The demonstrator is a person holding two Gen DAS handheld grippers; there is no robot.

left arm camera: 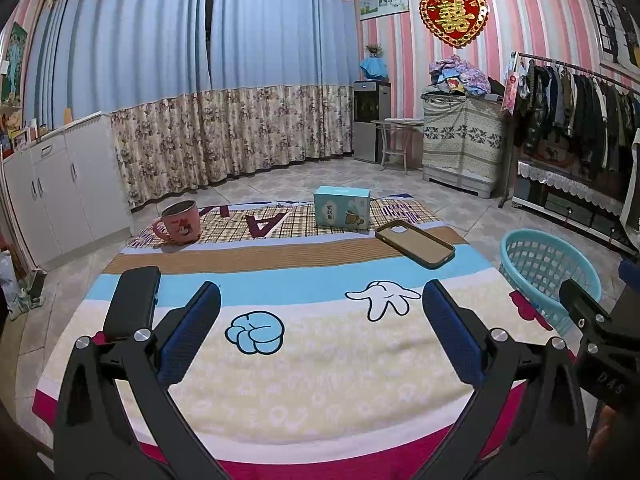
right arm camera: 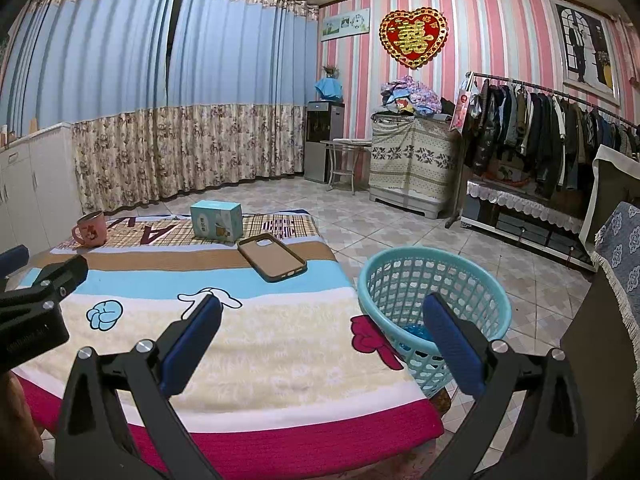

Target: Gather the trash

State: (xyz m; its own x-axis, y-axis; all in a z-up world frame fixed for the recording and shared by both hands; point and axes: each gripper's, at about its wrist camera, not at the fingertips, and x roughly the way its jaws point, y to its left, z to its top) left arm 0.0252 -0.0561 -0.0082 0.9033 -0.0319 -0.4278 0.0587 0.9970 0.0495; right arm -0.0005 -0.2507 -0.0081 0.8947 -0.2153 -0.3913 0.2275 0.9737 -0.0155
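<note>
L tongs (left arm camera: 320, 332) & R tongs (right arm camera: 322, 334): both spread wide, nothing held, above cartoon-print blanket (left arm camera: 320, 380). Light-blue cardboard box (left arm camera: 341, 210) at far end, w/ brown phone case (left arm camera: 414, 243) & pink mug (left arm camera: 179, 222). Turquoise plastic mesh basket (right arm camera: 434, 276) beside blanket's R edge.

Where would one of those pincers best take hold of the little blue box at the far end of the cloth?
Across its two narrow ends, coming down from above. The blue box stands upright on its long edge, apart from the phone case and pink mug, so both ends look free. The open left tool seems wide enough, though that is a guess.
</note>
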